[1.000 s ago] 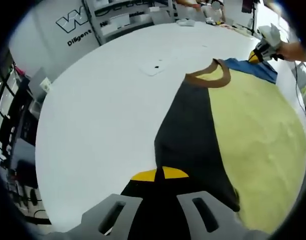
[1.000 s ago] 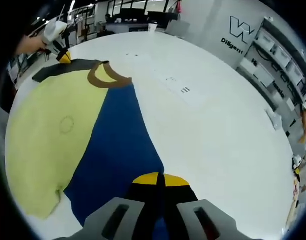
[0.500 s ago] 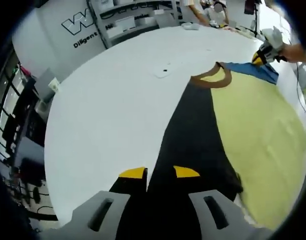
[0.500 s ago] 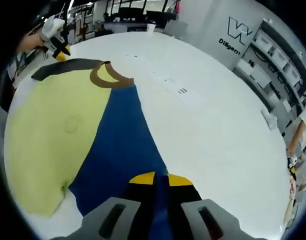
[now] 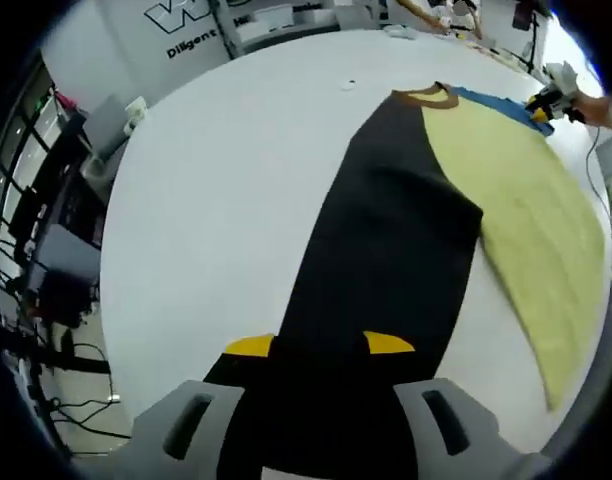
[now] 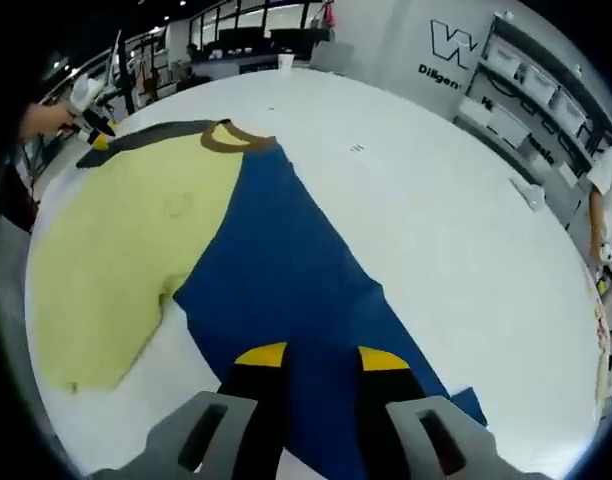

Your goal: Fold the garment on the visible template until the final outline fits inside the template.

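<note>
**Fold barely started, garment spread flat**

White round desk (image 5: 216,190) in a workshop, shelves and a wall logo behind. Garment (image 5: 526,210) lies flat mid-desk: yellow middle, black sleeve (image 5: 386,260) on one side, blue sleeve (image 6: 286,270) on the other, brown collar (image 6: 236,140) at the far end. Left claw (image 5: 318,345) sits over the black sleeve's end, jaws well apart, fabric under them; can't tell if it grips any. Right claw (image 6: 321,355) same over the blue sleeve's end, jaws apart, no clear hold. Each claw also shows far off in the other's view, by the opposite sleeve.

No template outline made out. Judgement: early stage. Sleeves are laid straight out, no fold made yet. Left to do: sleeves in, body folded, outline checked.
</note>
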{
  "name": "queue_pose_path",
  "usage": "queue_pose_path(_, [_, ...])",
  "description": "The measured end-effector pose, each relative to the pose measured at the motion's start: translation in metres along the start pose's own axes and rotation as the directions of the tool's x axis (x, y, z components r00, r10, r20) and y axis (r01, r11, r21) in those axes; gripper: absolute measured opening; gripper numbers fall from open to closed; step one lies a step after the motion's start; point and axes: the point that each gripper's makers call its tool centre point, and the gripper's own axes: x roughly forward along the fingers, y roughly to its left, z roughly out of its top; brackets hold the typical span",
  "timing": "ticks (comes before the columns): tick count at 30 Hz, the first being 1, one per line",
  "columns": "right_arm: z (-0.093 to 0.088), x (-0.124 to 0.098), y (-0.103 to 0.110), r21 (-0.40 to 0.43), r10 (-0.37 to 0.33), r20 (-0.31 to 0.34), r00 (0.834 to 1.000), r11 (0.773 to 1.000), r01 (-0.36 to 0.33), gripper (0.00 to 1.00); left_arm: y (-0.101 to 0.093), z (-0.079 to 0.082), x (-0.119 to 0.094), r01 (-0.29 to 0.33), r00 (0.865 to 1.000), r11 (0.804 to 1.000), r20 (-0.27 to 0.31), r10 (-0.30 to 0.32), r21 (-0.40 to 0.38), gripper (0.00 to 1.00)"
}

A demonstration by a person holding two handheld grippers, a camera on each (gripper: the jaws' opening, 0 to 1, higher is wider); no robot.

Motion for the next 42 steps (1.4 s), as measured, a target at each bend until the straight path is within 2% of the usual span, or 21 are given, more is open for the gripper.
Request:
queue_pose_path(1, [-0.004,-0.001,-0.001,0.014,0.002,-0.003,1.000,1.000,-0.002,0.19,0.003,-0.006,-0.002,-0.008,1.000,1.000,-0.025,0.008,-0.021,0.38])
queue_pose_path(3, [-0.012,-0.003,-0.002,0.022,-0.001,-0.021,1.000,1.000,0.001,0.18,0.005,-0.007,-0.004,-0.012,1.000,0.999,-0.029,0.011,-0.034,0.37])
queue_pose_path(5, [-0.016,-0.005,-0.004,0.076,0.010,-0.019,1.000,0.997,-0.008,0.17,0.006,-0.010,-0.004,-0.008,0.999,0.999,-0.035,0.007,-0.035,0.33])
queue_pose_path(8, [-0.018,-0.006,-0.008,0.079,0.010,-0.022,1.000,0.997,-0.009,0.13,0.013,-0.015,-0.005,-0.015,0.999,0.997,-0.038,0.012,-0.078,0.33])
queue_pose_path(9, [-0.023,-0.007,-0.010,0.068,0.009,-0.027,1.000,0.998,-0.007,0.12,0.015,-0.017,-0.006,-0.017,0.999,0.996,-0.038,0.014,-0.084,0.34])
queue_pose_path(12, [-0.029,-0.011,-0.014,0.143,0.016,-0.020,1.000,0.990,-0.013,0.16,0.027,-0.024,-0.007,-0.022,0.999,0.990,-0.039,0.017,-0.138,0.39])
queue_pose_path(16, [-0.034,-0.012,-0.019,0.140,0.027,-0.019,0.999,0.990,-0.024,0.18,0.042,-0.028,-0.006,-0.034,0.999,0.981,-0.042,0.027,-0.193,0.47])
queue_pose_path(23, [-0.034,-0.013,-0.019,0.143,0.035,-0.040,0.999,0.989,-0.029,0.18,0.045,-0.027,-0.006,-0.045,0.998,0.986,-0.047,0.038,-0.160,0.47])
queue_pose_path(26, [-0.036,-0.014,-0.023,0.152,0.026,-0.048,0.998,0.988,-0.019,0.21,0.048,-0.025,-0.006,-0.058,0.998,0.986,-0.046,0.052,-0.158,0.49])
queue_pose_path(29, [-0.039,-0.014,-0.025,0.165,0.026,-0.055,0.998,0.986,-0.016,0.21,0.051,-0.024,-0.005,-0.065,0.997,0.983,-0.049,0.058,-0.169,0.50])
queue_pose_path(31, [-0.040,-0.019,-0.022,0.140,0.021,-0.084,0.996,0.990,-0.009,0.19,0.050,-0.023,-0.006,-0.073,0.996,0.985,-0.053,0.066,-0.156,0.49])
queue_pose_path(32, [-0.034,-0.021,-0.021,0.127,0.019,-0.048,0.999,0.992,-0.013,0.18,0.049,-0.022,-0.006,-0.079,0.996,0.988,-0.054,0.072,-0.133,0.48])
queue_pose_path(34, [-0.029,-0.026,-0.017,0.139,0.026,-0.025,0.999,0.990,-0.022,0.20,0.050,-0.019,-0.011,-0.109,0.993,0.992,-0.055,0.105,-0.062,0.42])
queue_pose_path(35, [-0.026,-0.029,-0.013,0.126,0.029,-0.009,1.000,0.992,-0.027,0.20,0.048,-0.014,-0.014,-0.110,0.994,0.992,-0.035,0.108,-0.059,0.40])
queue_pose_path(38, [-0.016,-0.040,0.005,0.073,0.062,0.047,0.997,0.995,-0.066,0.20,0.044,0.002,-0.022,-0.114,0.993,0.991,0.023,0.116,-0.072,0.44])
queue_pose_path(39, [-0.013,-0.045,0.015,0.053,0.087,0.078,0.993,0.994,-0.092,0.20,0.042,0.005,-0.026,-0.112,0.993,0.991,0.035,0.114,-0.069,0.43])
queue_pose_path(42, [-0.014,-0.058,0.045,-0.004,0.154,0.111,0.982,0.988,-0.155,0.17,0.027,0.018,-0.040,-0.096,0.991,0.994,0.087,0.100,-0.046,0.42])
